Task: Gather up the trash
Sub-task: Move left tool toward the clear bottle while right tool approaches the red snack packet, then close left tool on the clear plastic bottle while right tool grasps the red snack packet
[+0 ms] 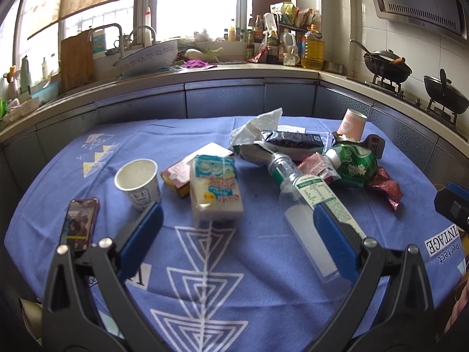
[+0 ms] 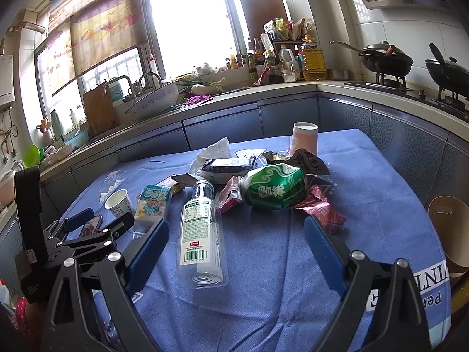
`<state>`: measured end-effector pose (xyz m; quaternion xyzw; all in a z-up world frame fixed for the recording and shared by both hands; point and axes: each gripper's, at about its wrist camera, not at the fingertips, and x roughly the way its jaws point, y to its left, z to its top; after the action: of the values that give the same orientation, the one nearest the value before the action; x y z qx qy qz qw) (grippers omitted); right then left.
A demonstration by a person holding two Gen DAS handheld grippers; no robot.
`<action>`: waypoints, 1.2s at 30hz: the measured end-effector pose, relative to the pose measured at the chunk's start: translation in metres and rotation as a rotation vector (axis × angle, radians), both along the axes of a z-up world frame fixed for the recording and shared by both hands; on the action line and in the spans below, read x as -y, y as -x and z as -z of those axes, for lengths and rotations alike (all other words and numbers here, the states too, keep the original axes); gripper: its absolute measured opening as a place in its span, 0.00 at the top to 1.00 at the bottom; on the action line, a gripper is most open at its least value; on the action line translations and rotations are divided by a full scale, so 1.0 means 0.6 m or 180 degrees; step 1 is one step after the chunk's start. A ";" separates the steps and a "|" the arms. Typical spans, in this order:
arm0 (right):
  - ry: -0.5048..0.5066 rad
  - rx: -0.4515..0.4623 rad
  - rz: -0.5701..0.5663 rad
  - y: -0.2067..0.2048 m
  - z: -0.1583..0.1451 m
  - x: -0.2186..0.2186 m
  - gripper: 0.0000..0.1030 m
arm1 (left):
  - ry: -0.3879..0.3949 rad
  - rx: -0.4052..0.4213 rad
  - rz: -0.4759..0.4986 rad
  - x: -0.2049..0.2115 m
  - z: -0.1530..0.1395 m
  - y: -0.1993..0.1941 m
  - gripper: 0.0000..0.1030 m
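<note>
Kitchen counters and a bright window stand behind a desk (image 2: 263,264) under a blue patterned cloth, strewn with rubbish.

At the far left lies a phone (image 1: 79,223), face up and just beside the left gripper (image 1: 237,220). It is no trash, and a careless sweep there could knock it or carry it off with the litter. Next to it stands a white paper cup (image 1: 137,182), upright and light; a nudge from a finger would likely tip it. The left fingers (image 1: 140,234) are spread wide and hold nothing, pointing toward a soft white packet (image 1: 215,187) that lies near their tips, ahead of the gap.

Further right lies a clear plastic bottle (image 2: 202,234) on its side, with its base toward the cameras. Being round, it would probably roll off line if only one finger touched it. The right gripper (image 2: 234,237) stands well open and empty, the bottle lying between its fingers but untouched.

Beyond sits a loose heap: a crumpled tissue (image 2: 214,149), a dark carton (image 2: 228,167), a crushed green can (image 2: 275,190) and a red wrapper (image 2: 319,209), with a pink cup (image 2: 304,140) upright behind. Pulling one piece out could drag its neighbours toward the desk's edge.
</note>
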<state>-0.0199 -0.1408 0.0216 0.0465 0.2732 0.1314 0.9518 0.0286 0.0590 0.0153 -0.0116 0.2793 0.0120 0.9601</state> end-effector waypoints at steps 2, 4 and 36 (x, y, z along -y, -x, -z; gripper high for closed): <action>0.0018 -0.0084 -0.0081 -0.005 0.009 -0.004 0.33 | 0.0044 -0.0058 0.0022 -0.008 0.004 -0.001 0.04; 0.0053 -0.0177 -0.0178 -0.010 0.020 -0.011 0.42 | 0.0132 -0.0118 0.0042 -0.016 0.009 -0.004 0.05; 0.0547 -0.0730 0.0357 -0.155 0.120 0.131 0.24 | 0.0036 -0.0909 0.0365 0.137 0.079 -0.161 0.12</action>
<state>0.0729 -0.2195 -0.0505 -0.0052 0.3873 0.0480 0.9207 0.1249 -0.0231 -0.0319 0.0008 0.4132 -0.0429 0.9096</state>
